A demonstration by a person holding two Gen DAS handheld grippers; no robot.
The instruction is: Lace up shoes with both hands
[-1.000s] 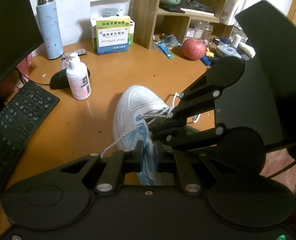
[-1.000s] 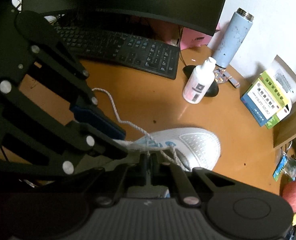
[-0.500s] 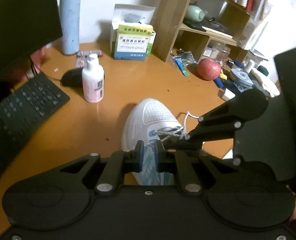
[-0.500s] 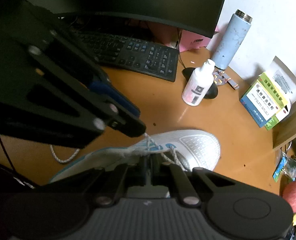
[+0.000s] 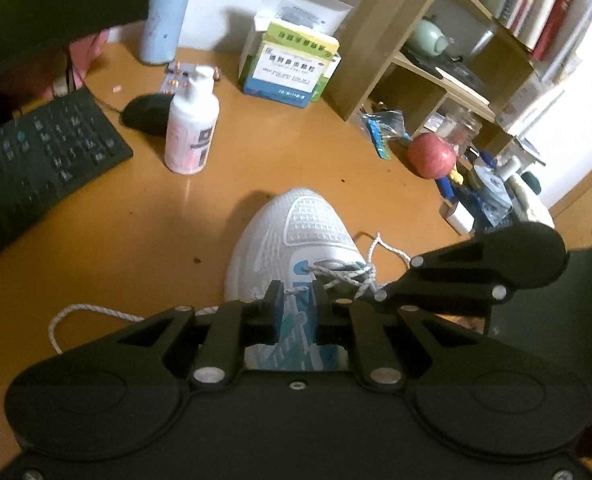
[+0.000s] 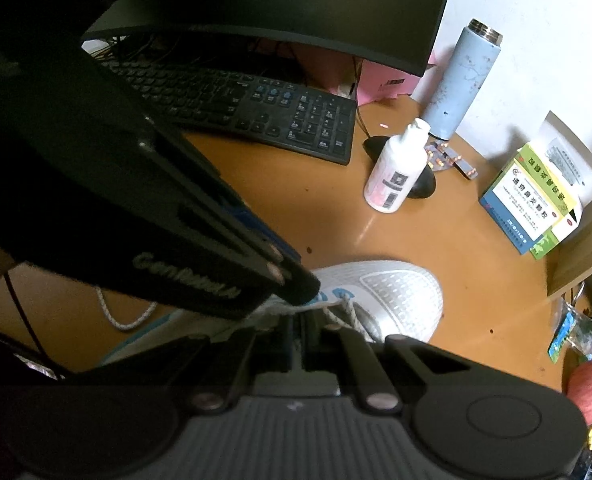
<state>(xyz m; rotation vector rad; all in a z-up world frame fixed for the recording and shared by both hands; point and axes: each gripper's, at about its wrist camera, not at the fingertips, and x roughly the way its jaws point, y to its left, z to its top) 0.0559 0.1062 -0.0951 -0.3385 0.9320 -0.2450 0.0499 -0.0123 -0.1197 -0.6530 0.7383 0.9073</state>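
The white shoe (image 5: 296, 248) is sitting on the table (image 5: 135, 248) with its toe pointing away toward the shelf (image 5: 428, 68), and the lace (image 5: 336, 274) is crossing the lowest eyelets only, so most of the lacing is judged to be still ahead. The left gripper (image 5: 294, 308) is hanging over the tongue with its jaws nearly together; a strand of lace is running across the narrow gap, but whether the pads are pinching it cannot be told. The right gripper (image 6: 296, 334) is sitting with its jaws together at the lace crossing, seemingly clamped on the lace, though the contact itself is hidden. The chief risk is that the thin, twisted lace is slipping out of so slight a grip as soon as it is being pulled. A second risk is that the long loose loop trailing on the table at the left side is snagging under the shoe or the gripper body. The two grippers are also crowding each other over one small spot, so a bump could be jolting the light shoe sideways. As for containers, the blue bottle (image 6: 460, 80) is standing with its top uncovered, contents unseen; the white bottle (image 5: 191, 128) is standing capped beside the mouse (image 5: 145, 114); the shelf is holding a teapot (image 5: 428, 38), books and a jar (image 5: 462, 128).
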